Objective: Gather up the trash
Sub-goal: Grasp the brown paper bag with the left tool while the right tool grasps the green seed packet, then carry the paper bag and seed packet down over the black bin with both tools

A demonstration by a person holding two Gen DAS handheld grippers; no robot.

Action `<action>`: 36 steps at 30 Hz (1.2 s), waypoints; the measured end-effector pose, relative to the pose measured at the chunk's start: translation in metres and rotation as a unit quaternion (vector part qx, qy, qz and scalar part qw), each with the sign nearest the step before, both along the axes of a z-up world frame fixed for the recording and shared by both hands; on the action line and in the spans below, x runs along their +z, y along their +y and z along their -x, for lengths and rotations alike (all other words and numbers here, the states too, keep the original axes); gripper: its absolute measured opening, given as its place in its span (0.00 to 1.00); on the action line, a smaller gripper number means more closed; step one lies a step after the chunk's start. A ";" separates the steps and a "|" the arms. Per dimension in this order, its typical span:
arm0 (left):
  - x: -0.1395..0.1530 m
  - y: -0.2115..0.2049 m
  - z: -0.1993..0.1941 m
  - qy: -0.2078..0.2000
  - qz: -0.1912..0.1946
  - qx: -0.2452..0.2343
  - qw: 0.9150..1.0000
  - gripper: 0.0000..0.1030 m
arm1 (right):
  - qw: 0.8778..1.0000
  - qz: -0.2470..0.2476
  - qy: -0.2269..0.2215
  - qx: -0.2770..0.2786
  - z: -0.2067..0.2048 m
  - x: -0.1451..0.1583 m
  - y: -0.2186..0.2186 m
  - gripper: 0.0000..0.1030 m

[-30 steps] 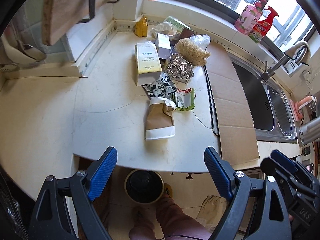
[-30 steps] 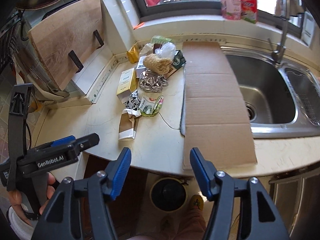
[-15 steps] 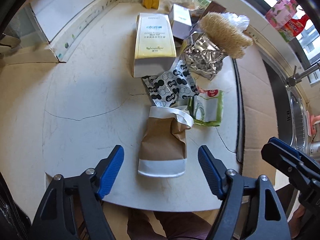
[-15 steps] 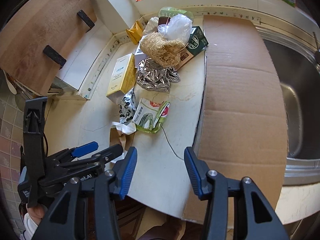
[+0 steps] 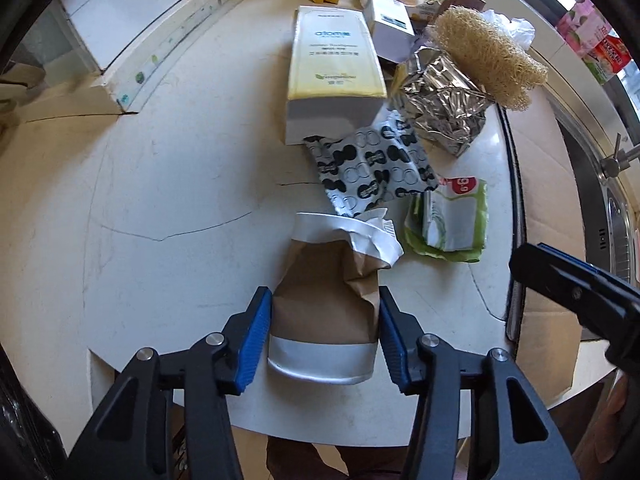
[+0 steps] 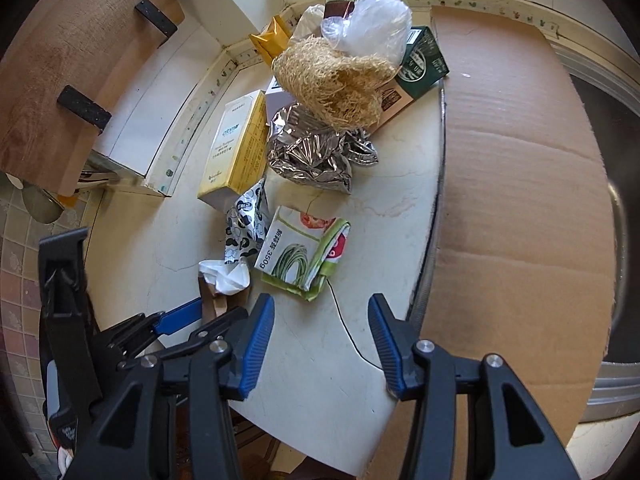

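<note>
A crumpled brown and white paper cup (image 5: pixel 326 304) lies on its side at the counter's front edge. My left gripper (image 5: pixel 325 330) is open, its blue pads on either side of the cup, close to or touching it. Behind the cup lie a black-and-white wrapper (image 5: pixel 372 168), a green and white packet (image 5: pixel 448 220), a silver foil bag (image 5: pixel 440 100) and a yellow box (image 5: pixel 334 68). My right gripper (image 6: pixel 321 344) is open and empty above the counter, just short of the green packet (image 6: pixel 304 258). The cup (image 6: pixel 218 292) and left gripper (image 6: pixel 176 320) show at its left.
A loofah (image 6: pixel 336 80), a plastic bag (image 6: pixel 372 32), a green carton (image 6: pixel 424 64) and more litter sit at the back corner. A cardboard sheet (image 6: pixel 512 200) covers the counter right of the trash, beside the steel sink (image 5: pixel 616 208). A wooden board (image 6: pixel 60 60) leans at the left.
Both grippers moved forward and down over the counter. The left gripper's fingers came around the paper cup and narrowed. The right gripper came closer to the green packet.
</note>
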State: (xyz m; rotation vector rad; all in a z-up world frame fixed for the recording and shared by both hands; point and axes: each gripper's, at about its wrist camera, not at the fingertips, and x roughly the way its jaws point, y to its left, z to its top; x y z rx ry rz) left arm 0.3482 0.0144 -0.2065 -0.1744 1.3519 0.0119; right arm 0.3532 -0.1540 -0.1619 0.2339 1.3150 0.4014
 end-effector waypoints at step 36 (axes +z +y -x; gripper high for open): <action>0.076 0.045 0.115 -0.063 -0.003 0.001 0.998 0.48 | 0.998 -0.006 -0.032 -0.045 0.048 0.020 0.011 0.05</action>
